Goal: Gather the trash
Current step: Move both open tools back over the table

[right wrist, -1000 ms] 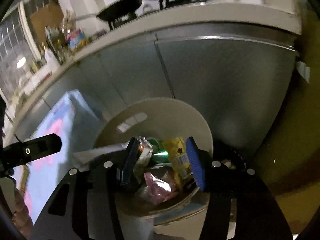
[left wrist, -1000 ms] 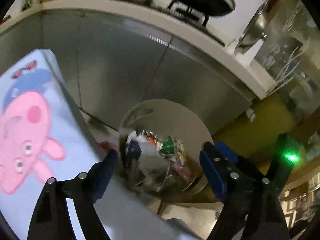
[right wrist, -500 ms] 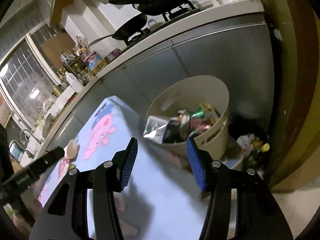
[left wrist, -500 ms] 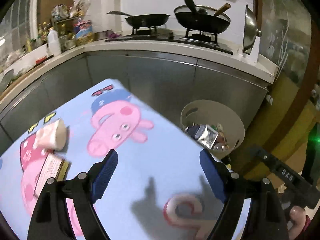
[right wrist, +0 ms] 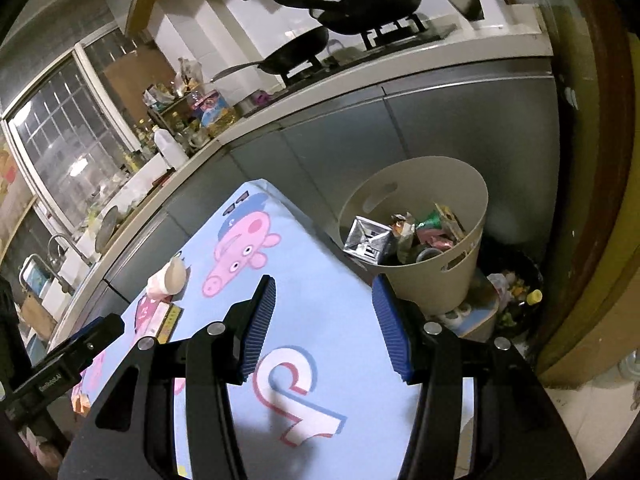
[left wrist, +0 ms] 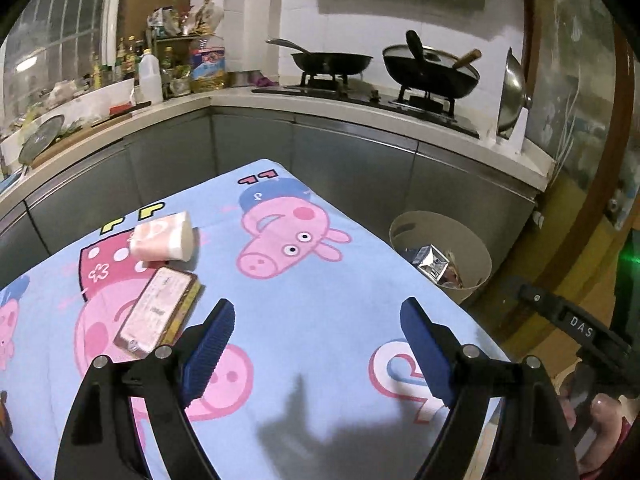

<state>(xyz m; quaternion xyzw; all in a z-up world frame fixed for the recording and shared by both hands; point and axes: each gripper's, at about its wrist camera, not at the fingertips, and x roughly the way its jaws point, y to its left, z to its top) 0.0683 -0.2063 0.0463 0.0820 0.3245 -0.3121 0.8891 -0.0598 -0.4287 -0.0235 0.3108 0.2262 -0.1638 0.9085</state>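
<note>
A pink paper cup [left wrist: 162, 237] lies on its side on the blue cartoon-pig tablecloth [left wrist: 304, 300], and a flat pink and yellow box [left wrist: 158, 312] lies just in front of it. Both also show in the right wrist view, the cup [right wrist: 168, 278] and the box [right wrist: 162, 320]. A beige trash bin [right wrist: 424, 216] full of wrappers stands on the floor past the table's right edge; it also shows in the left wrist view [left wrist: 442, 252]. My left gripper [left wrist: 316, 344] is open and empty above the table, right of the box. My right gripper [right wrist: 324, 322] is open and empty near the table's right edge.
A grey kitchen counter [left wrist: 360, 120] runs behind the table with two black woks [left wrist: 430, 70] on a stove and bottles [left wrist: 150, 74] at the left. A dark bowl of scraps [right wrist: 516, 280] sits on the floor next to the bin.
Both grippers have pulled back and up from over the trash bin to above the table. The cup and box have come into view. Both stay open and empty.
</note>
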